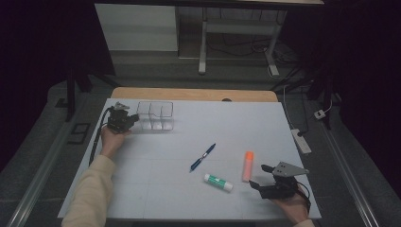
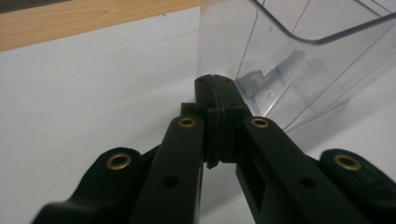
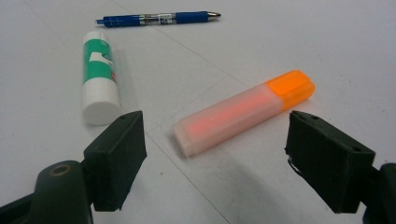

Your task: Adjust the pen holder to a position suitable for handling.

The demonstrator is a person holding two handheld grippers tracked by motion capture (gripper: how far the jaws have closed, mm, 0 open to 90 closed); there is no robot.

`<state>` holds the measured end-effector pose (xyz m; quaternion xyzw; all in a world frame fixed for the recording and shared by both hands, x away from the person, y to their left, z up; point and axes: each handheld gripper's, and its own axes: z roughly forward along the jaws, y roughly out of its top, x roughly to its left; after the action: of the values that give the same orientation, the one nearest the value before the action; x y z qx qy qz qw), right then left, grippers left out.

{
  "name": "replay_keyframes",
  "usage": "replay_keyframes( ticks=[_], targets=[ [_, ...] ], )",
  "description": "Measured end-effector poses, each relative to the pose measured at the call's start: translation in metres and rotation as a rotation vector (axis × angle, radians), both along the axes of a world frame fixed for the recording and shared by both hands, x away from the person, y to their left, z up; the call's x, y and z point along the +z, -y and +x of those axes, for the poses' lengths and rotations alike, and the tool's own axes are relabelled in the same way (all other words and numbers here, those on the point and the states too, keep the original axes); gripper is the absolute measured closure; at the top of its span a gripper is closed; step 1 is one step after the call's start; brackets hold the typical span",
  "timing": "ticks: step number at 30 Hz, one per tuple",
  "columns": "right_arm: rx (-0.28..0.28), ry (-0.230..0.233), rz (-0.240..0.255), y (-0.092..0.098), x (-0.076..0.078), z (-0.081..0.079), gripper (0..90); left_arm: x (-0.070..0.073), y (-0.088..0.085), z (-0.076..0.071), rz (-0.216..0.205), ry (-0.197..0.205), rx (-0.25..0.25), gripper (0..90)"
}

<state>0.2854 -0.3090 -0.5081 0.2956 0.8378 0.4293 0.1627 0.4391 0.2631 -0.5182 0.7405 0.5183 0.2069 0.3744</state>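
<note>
Right gripper point(image 3: 215, 158) released, highlighter point(image 3: 243, 111) between jaws: light, smooth plastic, slippery; grasp mid-body across width. Left gripper point(image 2: 215, 93) clenched beside clear box point(image 2: 299, 60).

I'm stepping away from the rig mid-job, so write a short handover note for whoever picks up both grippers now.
Left gripper: shut, empty, tips at the clear plastic organizer at the table's far left.
Right gripper: open, aimed at the orange highlighter, not touching it.
On the table: highlighter, glue stick and blue pen, all lying loose.
Done: nothing is in the organizer as far as visible.
Left: probably grip the highlighter first, then move the items to the organizer.
</note>
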Motion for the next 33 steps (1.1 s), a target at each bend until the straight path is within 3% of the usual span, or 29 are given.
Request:
replay_keyframes(
  ticks=[7,33],
  targets=[
    [-0.009,0.004,-0.002,-0.002,-0.001,0.0,19.7,0.0,0.004,0.001,-0.007,0.001,-0.007,89.1],
    [-0.026,0.01,-0.022,-0.004,-0.002,0.0,20.7,0.001,0.047,0.009,0.025,0.018,-0.08,89.0]
  ],
)
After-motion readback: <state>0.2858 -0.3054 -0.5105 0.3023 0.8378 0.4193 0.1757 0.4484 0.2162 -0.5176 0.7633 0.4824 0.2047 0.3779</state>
